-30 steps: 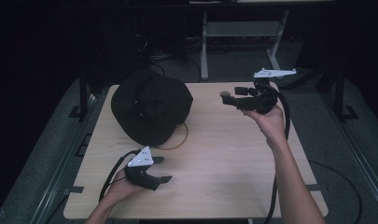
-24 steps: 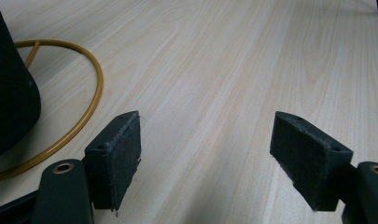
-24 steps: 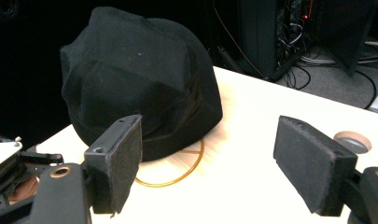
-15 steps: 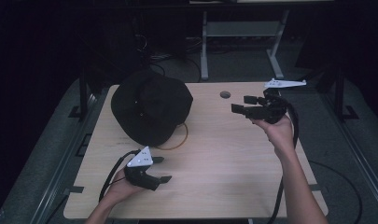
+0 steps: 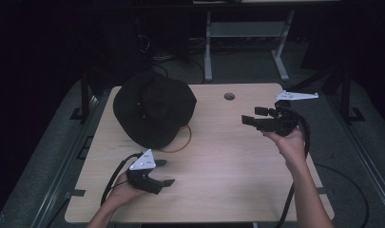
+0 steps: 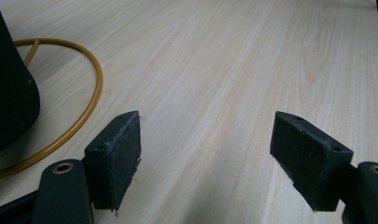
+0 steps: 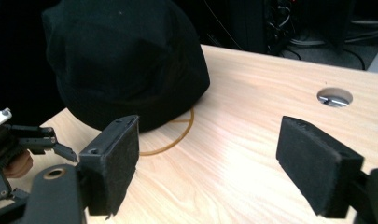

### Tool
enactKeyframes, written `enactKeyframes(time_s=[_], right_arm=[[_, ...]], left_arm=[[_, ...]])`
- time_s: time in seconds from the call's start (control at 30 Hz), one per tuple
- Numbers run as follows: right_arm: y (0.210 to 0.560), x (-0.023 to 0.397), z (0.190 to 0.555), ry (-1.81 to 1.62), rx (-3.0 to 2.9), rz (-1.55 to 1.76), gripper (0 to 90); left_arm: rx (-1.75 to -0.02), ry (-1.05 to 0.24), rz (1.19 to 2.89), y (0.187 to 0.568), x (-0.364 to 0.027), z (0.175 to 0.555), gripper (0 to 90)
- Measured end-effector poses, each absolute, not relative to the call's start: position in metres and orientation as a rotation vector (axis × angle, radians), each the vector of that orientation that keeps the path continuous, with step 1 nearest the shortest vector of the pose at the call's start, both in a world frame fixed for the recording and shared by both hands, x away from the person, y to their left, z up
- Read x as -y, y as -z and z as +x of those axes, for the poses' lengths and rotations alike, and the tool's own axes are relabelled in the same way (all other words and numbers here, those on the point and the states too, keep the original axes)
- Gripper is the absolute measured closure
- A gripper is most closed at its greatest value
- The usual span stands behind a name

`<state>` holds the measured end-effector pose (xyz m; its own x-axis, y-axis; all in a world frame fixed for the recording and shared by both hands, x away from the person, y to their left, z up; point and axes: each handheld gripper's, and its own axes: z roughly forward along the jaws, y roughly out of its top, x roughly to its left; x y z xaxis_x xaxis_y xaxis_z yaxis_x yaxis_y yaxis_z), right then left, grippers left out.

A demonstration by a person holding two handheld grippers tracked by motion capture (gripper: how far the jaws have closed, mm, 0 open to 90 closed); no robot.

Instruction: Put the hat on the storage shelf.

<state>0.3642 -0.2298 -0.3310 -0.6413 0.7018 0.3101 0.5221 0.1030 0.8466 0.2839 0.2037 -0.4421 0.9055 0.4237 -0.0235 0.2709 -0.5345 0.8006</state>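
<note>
A black hat [image 5: 153, 109] lies at the table's back left, over a gold ring [image 5: 183, 141] whose arc shows at the hat's front edge. My left gripper [image 5: 165, 172] rests near the front left of the table, open, with bare wood between its pads [image 6: 123, 158]; the gold ring [image 6: 79, 116] and the hat's edge [image 6: 9, 88] lie to its left in the left gripper view. My right gripper [image 5: 251, 116] hovers open at the right side, pointing left toward the hat [image 7: 126, 60] and ring [image 7: 177, 135]. Nothing is held between its pads [image 7: 114, 163].
The wooden table [image 5: 218, 166] has a round cable hole [image 5: 229, 96] at the back. Dark floor, cables and a white metal stand [image 5: 247, 33] lie beyond the far edge. The other hand's gripper [image 7: 32, 140] shows at the left of the right gripper view.
My right gripper has moved toward the near right, away from the cable hole and lower over the table. The left gripper and the hat stay where they were.
</note>
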Motion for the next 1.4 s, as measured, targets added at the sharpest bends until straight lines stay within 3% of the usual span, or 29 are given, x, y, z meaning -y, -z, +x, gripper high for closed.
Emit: enactKeyframes(time_s=[1.4], right_arm=[[0.397, 0.281, 0.303, -1.550, -2.138, 1.391, 18.9]], left_arm=[[-0.530, -0.234, 2.145, 0.442, -0.204, 0.279, 21.5]])
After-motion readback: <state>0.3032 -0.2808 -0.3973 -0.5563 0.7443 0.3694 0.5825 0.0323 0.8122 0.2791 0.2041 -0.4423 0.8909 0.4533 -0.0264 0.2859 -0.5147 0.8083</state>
